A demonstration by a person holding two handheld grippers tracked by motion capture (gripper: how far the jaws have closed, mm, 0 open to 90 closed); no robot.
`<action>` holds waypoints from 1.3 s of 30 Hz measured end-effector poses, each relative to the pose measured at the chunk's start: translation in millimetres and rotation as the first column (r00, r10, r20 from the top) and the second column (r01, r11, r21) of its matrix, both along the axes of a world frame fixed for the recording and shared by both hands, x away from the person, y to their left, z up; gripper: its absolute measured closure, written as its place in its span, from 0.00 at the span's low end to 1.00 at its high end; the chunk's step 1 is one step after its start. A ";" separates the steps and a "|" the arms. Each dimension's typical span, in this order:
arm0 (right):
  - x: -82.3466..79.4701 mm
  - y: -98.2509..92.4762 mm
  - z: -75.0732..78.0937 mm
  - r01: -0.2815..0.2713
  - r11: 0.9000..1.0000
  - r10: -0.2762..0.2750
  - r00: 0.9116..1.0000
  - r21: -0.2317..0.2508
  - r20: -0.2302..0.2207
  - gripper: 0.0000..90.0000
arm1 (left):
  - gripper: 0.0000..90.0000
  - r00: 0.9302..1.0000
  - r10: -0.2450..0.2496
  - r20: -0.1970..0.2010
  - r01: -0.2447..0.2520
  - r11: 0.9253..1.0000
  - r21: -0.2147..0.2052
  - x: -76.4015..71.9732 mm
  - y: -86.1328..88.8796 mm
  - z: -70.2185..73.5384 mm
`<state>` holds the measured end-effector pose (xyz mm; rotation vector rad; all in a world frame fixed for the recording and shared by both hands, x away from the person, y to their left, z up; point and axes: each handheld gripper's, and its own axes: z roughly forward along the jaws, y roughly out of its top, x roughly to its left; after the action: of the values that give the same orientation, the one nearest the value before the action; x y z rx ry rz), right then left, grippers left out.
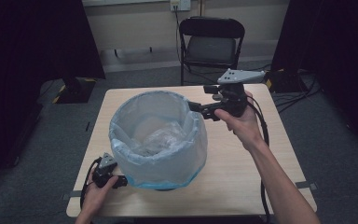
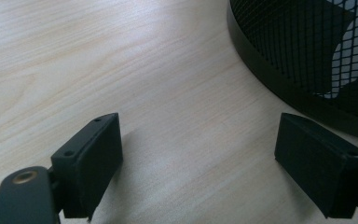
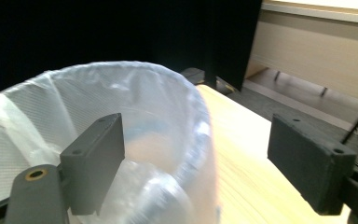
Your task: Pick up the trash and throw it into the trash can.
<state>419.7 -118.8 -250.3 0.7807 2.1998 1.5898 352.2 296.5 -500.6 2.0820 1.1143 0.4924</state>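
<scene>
— High view first: where does the bin (image 1: 158, 140) sit?

— Near the middle of the tabletop (image 1: 233, 172). It is a round black mesh bin with a pale, see-through bag (image 1: 168, 158) lining it, the bag's top folded out over the rim and hanging down the outside. Something clear and crumpled lies in the bottom; I cannot tell what.

— And the left tongs (image 1: 121, 182)?

— Low at the bin's near-left side, just beside its base. In the left gripper view the jaws stand wide apart over bare wood, nothing between them, and the bin's mesh wall (image 2: 317, 51) curves past just beyond the right-hand jaw.

— The right tongs (image 1: 193, 106)?

— At the bin's far-right rim, raised to rim level, pointing at it. In the right gripper view the jaws are spread wide and grip nothing; the bag's folded edge (image 3: 200, 121) lies between them, beyond the tips.

— Anything behind the bin?

— A black folding chair (image 1: 212, 42) stands on the floor past the tabletop's far edge.
</scene>
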 end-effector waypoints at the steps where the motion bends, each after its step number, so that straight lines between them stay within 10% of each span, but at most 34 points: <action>1: 0.5 -6.8 -1.7 0.025 1.000 -0.025 1.000 0.001 -0.003 0.18 | 0.16 1.000 0.000 0.000 0.000 1.000 0.000 0.0 0.0 0.0; 9: -2.2 -36.5 -9.8 0.136 0.990 -0.135 0.990 0.026 -0.030 0.21 | 0.16 1.000 0.000 0.000 0.000 1.000 0.001 0.0 0.0 0.1; 19: -11.5 -77.7 -40.3 0.320 0.946 -0.323 0.945 -0.050 -0.054 0.18 | 0.16 1.000 0.001 0.000 -0.001 1.000 0.000 -0.2 -0.1 0.0; 30: -20.2 -115.1 -85.2 0.373 0.924 -0.382 0.915 -0.084 -0.132 0.16 | 0.16 1.000 0.005 -0.004 -0.005 1.000 -0.007 -0.6 -0.4 -0.2; 39: -29.7 -138.2 -129.8 0.453 0.878 -0.475 0.865 -0.152 -0.161 0.17 | 0.16 1.000 0.011 -0.004 -0.011 1.000 -0.006 -1.2 -0.8 -0.2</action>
<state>389.9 -257.0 -380.1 1.3607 1.9890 1.1839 350.9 295.7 -500.8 2.0737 1.1289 0.4904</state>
